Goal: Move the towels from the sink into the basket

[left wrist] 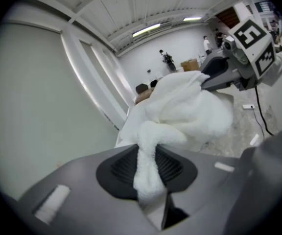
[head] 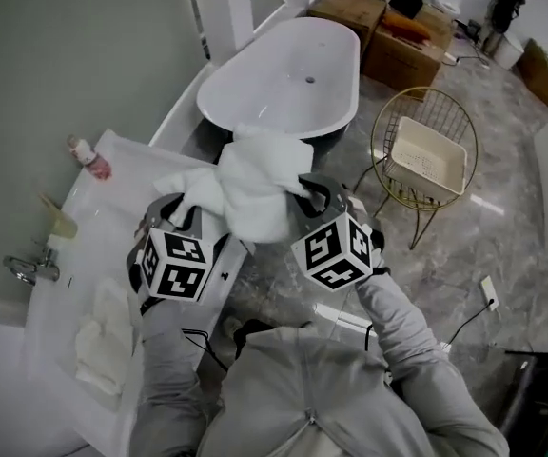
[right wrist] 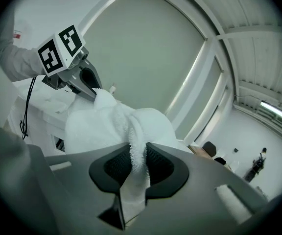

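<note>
I record the towel (head: 250, 187) as plain white, fluffy; my left gripper (left wrist: 151, 168) and right gripper (right wrist: 133, 168) grey, pads black and ribbed, cubes black-and-white squares; basket (head: 430, 157) gold wire, cream liner; floor (head: 502, 141) grey, marble-veined.

The right gripper (right wrist: 132, 166) clamps a white towel (right wrist: 116, 124) at lower centre; the left gripper (right wrist: 93, 88) pinches it upper left.

Left gripper (head: 186, 215), right gripper (head: 304, 191) held up side by side, fingers (left wrist: 115, 169) of each pinching the towel (head: 250, 187)
</note>
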{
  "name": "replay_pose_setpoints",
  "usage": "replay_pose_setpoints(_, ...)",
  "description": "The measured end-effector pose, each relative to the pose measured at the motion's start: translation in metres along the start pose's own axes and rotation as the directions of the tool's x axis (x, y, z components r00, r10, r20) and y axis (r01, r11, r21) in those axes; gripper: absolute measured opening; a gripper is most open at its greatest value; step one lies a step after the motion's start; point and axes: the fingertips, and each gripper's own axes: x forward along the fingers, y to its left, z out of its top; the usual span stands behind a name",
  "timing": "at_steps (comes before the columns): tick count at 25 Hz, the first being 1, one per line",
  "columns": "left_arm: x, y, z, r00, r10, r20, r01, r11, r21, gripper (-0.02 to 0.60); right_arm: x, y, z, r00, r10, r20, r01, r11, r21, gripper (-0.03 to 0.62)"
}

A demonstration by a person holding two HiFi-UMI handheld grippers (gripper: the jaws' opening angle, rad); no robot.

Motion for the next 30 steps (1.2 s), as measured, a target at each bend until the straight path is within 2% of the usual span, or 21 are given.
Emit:
replay_pose_setpoints(3, 0.023, -0.050, 0.051, 0.995, -0.088, 0.053, 0.084, 0.993, 0.078, 0.146, -0.037, -0.042, -0.048, 0.993, -0.095, -0.069, 0.100, 0.993, 0.058, 0.064)
replay_pose_setpoints(7, 0.049, -0.110, 0.110, 0.976, -0.192, 0.098, 0.172, 0.968, 0.183, 0.146, -0.079, -0.085, -0.101, 0.968, -0.200, -0.150, 0.218, 0.969, 0.116, 0.064)
replay_pose_setpoints(10, 0.068, -0.147, 0.149, 0.958, -0.260, 0.125, 0.223, 0.942, 0.251, 0.146, -0.104, -0.113, -0.135, 0.942, -0.264, -0.206, 0.296, 0.944, 0.148, 0.064)
replay_pose_setpoints(14, 0.094, -0.200, 0.201, 0.922, -0.357, 0.152, 0.289, 0.893, 0.345, 0.146, -0.136, -0.149, -0.180, 0.896, -0.339, -0.288, 0.397, 0.901, 0.177, 0.064)
replay_pose_setpoints(24, 0.179, -0.302, 0.306, 0.835, -0.523, 0.169, 0.394, 0.784, 0.480, 0.146, -0.163, -0.238, -0.278, 0.788, -0.425, -0.445, 0.555, 0.803, 0.216, 0.064)
replay_pose_setpoints(30, 0.234, -0.339, 0.364, 0.790, -0.593, 0.156, 0.436, 0.723, 0.536, 0.146, -0.155, -0.300, -0.320, 0.734, -0.436, -0.520, 0.612, 0.757, 0.229, 0.064)
